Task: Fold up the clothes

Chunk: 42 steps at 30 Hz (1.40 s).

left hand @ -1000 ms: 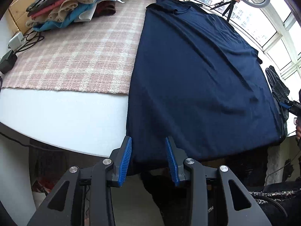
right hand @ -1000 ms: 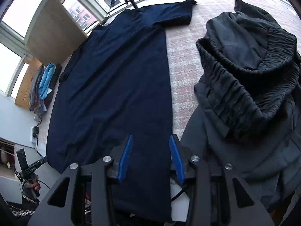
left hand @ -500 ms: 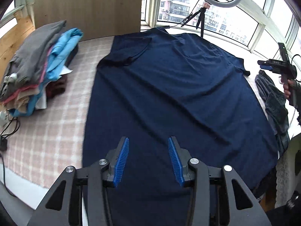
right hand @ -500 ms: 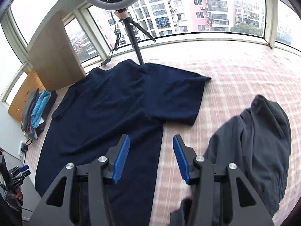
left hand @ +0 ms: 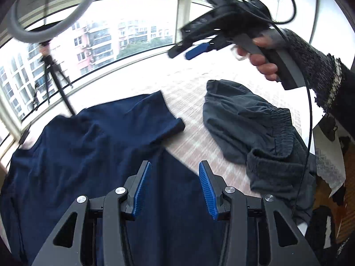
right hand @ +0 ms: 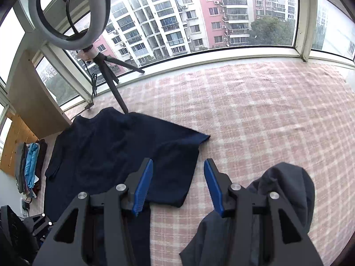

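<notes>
While both tongs gape, navy shirt (right hand: 115, 153) lies flat.

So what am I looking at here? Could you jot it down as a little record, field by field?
garment being folded: navy T-shirt, spread flat, one short sleeve pointing out to the side
surface: pink plaid blanket
other clothes: crumpled dark grey garment beside the shirt; folded stack at the far left
left gripper: open, above the shirt, holding nothing
right gripper: open, above the shirt's edge, empty
background: ring light on tripod by the window
</notes>
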### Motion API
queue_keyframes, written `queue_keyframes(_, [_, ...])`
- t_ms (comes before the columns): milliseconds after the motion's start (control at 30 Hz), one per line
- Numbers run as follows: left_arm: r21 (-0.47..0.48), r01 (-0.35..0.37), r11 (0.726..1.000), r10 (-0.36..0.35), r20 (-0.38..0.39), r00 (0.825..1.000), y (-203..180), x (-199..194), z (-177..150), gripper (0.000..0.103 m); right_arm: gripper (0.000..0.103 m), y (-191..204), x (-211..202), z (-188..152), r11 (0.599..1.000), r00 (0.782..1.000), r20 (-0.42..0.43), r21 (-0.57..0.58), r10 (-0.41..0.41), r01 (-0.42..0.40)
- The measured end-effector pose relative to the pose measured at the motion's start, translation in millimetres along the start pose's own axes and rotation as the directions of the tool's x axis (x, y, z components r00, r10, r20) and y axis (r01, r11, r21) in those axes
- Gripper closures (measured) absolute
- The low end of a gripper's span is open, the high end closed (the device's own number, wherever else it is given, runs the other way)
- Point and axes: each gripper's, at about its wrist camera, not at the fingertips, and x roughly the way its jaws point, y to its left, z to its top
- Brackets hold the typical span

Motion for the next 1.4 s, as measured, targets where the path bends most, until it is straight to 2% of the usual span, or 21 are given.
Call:
queue_keyframes(133, [0.088, -0.033, 0.996, 0.039, -0.072, 0.997, -15.3, 76.8, 26.4, 0.056, 0.056, -29.3, 60.0, 20.1, 1.0, 0.997, -0.076, -0.021, 0.002, -0.004])
queue_keyframes(200, [0.13, -0.075, 0.989, 0.087, -0.09, 0.992, -20.1, 102.0, 34.0, 0.056, 0.056, -41.9, 90.5, 22.5, 0.999, 0.993, -0.107, 0.0, 0.041, -0.042])
queue_keyframes(333, [0.143, -0.132, 0.981, 0.144, -0.073, 0.987, -21.9, 124.2, 48.9, 0.054, 0.056, -46.4, 128.9, 23.4, 0.996, 0.988, -0.137, -0.043, 0.069, -0.075])
queue_keyframes(400, [0.151, -0.154, 0.976, 0.168, -0.088, 0.982, -21.8, 136.2, 53.0, 0.053, 0.055, -43.7, 142.7, 23.6, 0.993, 0.987, -0.145, -0.089, 0.065, -0.079])
queue_keyframes(467, [0.163, -0.157, 0.974, 0.176, -0.112, 0.978, -21.3, 148.8, 53.9, 0.056, 0.055, -40.0, 148.1, 23.7, 0.987, 0.986, -0.148, -0.131, 0.078, -0.098])
queue_keyframes(500, [0.145, -0.132, 0.981, 0.149, -0.114, 0.982, -18.7, 151.4, 53.5, 0.069, 0.057, -37.4, 149.3, 22.8, 0.983, 0.986, -0.144, -0.152, 0.079, -0.101])
queue_keyframes(533, [0.103, -0.111, 0.988, 0.122, -0.107, 0.987, -13.9, 150.6, 53.7, 0.091, 0.076, -34.9, 149.5, 22.2, 0.98, 0.987, -0.138, -0.171, 0.082, -0.106])
queue_keyframes(567, [0.059, -0.09, 0.994, 0.096, -0.098, 0.991, -8.7, 149.5, 53.9, 0.095, 0.099, -32.4, 149.1, 21.7, 0.976, 0.988, -0.131, -0.19, 0.087, -0.111])
queue_keyframes(633, [-0.085, -0.047, 0.995, 0.043, -0.048, 0.998, 9.3, 140.0, 54.9, 0.096, 0.099, -27.5, 148.5, 20.8, 0.967, 0.989, -0.116, -0.226, 0.096, -0.121])
queue_keyframes(700, [-0.253, 0.059, 0.966, -0.048, 0.048, 0.998, 30.2, 121.4, 54.6, 0.096, 0.099, -34.4, 133.2, 29.7, 0.971, 0.985, -0.052, -0.164, 0.165, -0.172])
queue_keyframes(733, [-0.307, 0.091, 0.947, -0.063, 0.101, 0.993, 37.6, 111.4, 54.6, 0.096, 0.099, -39.0, 124.1, 35.0, 0.971, 0.979, -0.013, -0.124, 0.203, -0.203])
queue_keyframes(800, [-0.334, 0.112, 0.936, -0.069, 0.139, 0.988, 44.0, 101.9, 56.0, 0.096, 0.099, -48.3, 105.9, 45.8, 0.962, 0.96, 0.069, -0.049, 0.273, -0.27])
queue_keyframes(833, [-0.34, 0.12, 0.933, -0.072, 0.148, 0.986, 46.4, 99.2, 56.1, 0.096, 0.1, -47.2, 103.5, 48.6, 0.963, 0.96, 0.078, -0.046, 0.27, -0.267])
queue_keyframes(933, [-0.373, 0.126, 0.919, -0.077, 0.144, 0.987, 56.4, 101.2, 53.7, 0.096, 0.1, -35.3, 106.4, 53.1, 0.975, 0.976, 0.055, -0.09, 0.21, -0.204])
queue_keyframes(1000, [-0.412, 0.138, 0.901, -0.084, 0.146, 0.986, 63.9, 104.0, 50.4, 0.096, 0.1, -32.8, 112.9, 54.1, 0.982, 0.984, 0.031, -0.071, 0.176, -0.174])
queue_keyframes(1067, [-0.447, 0.151, 0.881, -0.086, 0.164, 0.983, 70.2, 94.1, 40.7, 0.096, 0.1, -26.8, 110.7, 55.4, 0.98, 0.98, 0.033, -0.048, 0.195, -0.194])
queue_keyframes(1133, [-0.469, 0.132, 0.873, -0.046, 0.192, 0.98, 75.6, 78.1, 34.1, 0.096, 0.1, -14.8, 104.5, 56.0, 0.975, 0.976, 0.041, -0.053, 0.216, -0.214])
queue_keyframes(1233, [-0.551, 0.129, 0.824, 0.0, 0.228, 0.974, 92.6, 53.1, 10.4, 0.096, 0.1, 25.9, 91.6, 57.6, 0.966, 0.976, 0.051, -0.167, 0.21, -0.199])
queue_keyframes(1333, [-0.678, 0.065, 0.732, 0.102, 0.203, 0.974, 115.3, 32.7, -24.8, 0.093, 0.099, 78.0, 87.4, 58.0, 0.939, 0.968, 0.051, -0.26, 0.244, -0.223])
queue_keyframes(1367, [-0.717, 0.045, 0.696, 0.134, 0.191, 0.972, 122.9, 25.9, -36.5, 0.09, 0.099, 89.6, 85.5, 55.3, 0.93, 0.965, 0.044, -0.281, 0.258, -0.236])
queue_keyframes(1400, [-0.753, 0.025, 0.657, 0.164, 0.176, 0.971, 130.5, 19.5, -48.2, 0.076, 0.098, 97.6, 82.7, 51.6, 0.922, 0.962, 0.035, -0.297, 0.269, -0.247])
